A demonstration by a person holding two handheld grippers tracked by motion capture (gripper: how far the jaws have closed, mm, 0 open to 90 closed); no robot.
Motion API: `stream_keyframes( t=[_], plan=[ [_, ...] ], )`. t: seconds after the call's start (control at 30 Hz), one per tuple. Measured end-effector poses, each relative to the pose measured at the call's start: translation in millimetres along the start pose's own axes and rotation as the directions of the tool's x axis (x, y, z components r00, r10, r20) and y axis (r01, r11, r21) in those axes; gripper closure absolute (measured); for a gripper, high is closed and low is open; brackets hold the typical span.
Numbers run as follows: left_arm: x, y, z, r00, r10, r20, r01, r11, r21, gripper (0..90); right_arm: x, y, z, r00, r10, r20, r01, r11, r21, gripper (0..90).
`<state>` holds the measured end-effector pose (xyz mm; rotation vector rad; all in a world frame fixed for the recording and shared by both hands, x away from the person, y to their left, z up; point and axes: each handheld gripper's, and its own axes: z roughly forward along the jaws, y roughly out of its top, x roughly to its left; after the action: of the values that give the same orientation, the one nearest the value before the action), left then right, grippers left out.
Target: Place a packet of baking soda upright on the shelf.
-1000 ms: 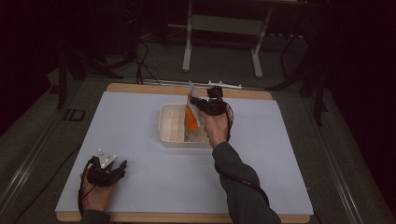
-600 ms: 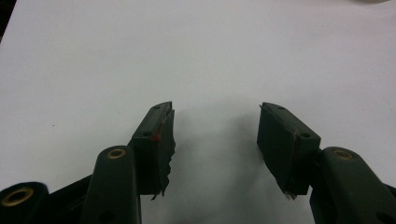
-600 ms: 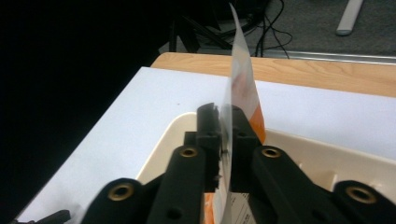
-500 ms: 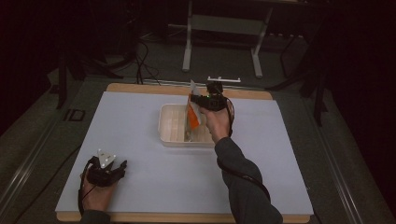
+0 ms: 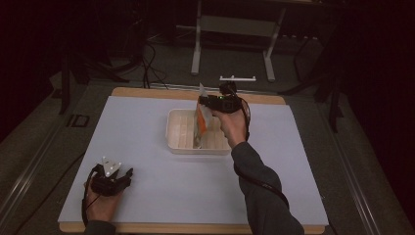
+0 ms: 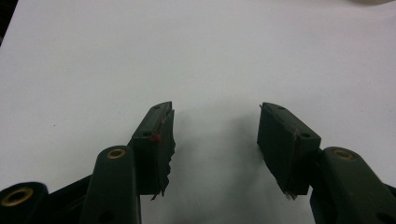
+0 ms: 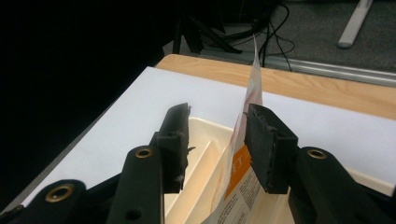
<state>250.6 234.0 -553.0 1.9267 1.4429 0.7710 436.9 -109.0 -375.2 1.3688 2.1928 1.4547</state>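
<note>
**Two grippers, one packet standing in the tray**

One large white sheet [image 5: 147,147] covers the table and lies under both grippers; the wooden table edge [image 7: 327,88] runs beyond the right gripper's jaws in the right gripper view.

The cream tray [image 5: 182,133], ribbed with low dividers, sits directly below the right gripper [image 5: 204,102] and extends to the side its jaws point to. In the right gripper view its near wall [image 7: 205,128] shows between the jaws.

The orange-and-white packet [image 5: 201,125] stands nearly upright in the tray, its top edge rising up to the right gripper. In the right gripper view the packet [image 7: 250,93] lies against the inner face of the right-hand jaw, while a clear gap separates it from the left-hand jaw. The right gripper [image 7: 217,135] is therefore released, its jaws spread wider than the packet and not pinching it.

The left gripper [image 5: 126,175] rests on the sheet at the near left corner, well apart from the tray. In its own view the left gripper [image 6: 215,133] is spread wide, with bare white sheet between the jaws.
</note>
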Motion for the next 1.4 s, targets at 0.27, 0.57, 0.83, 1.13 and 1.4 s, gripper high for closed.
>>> stream_keyframes(
  t=[0.27,0.57,0.83,1.13,1.4],
  plan=[
    [0.3,-0.1,-0.1,1.0000,-0.004,0.000,0.004,1.0000,0.000,45.2,4.8,3.3,-18.7,0.9971,-0.076,-0.002,0.076,0.997,-0.016,57.4],
    [0.5,-0.2,0.1,1.0000,-0.009,-0.002,0.009,1.0000,-0.001,45.2,6.0,1.2,-40.2,0.9876,-0.156,-0.016,0.156,0.988,-0.013,56.9],
    [1.0,-0.3,0.0,0.9999,-0.013,0.001,0.013,0.9999,-0.005,45.2,5.9,-7.6,-64.2,0.9699,-0.240,-0.039,0.241,0.971,0.005,55.7],
    [1.0,-0.5,-0.3,0.9999,-0.015,-0.002,0.015,0.9999,-0.007,45.1,-2.0,-29.8,-82.6,0.9524,-0.302,-0.044,0.304,0.952,0.040,54.2],
    [0.7,-0.6,-0.4,0.9999,-0.013,-0.007,0.013,0.9999,-0.007,44.8,-28.8,-74.6,-87.1,0.9597,-0.280,0.015,0.279,0.958,0.068,54.4]
  ],
)
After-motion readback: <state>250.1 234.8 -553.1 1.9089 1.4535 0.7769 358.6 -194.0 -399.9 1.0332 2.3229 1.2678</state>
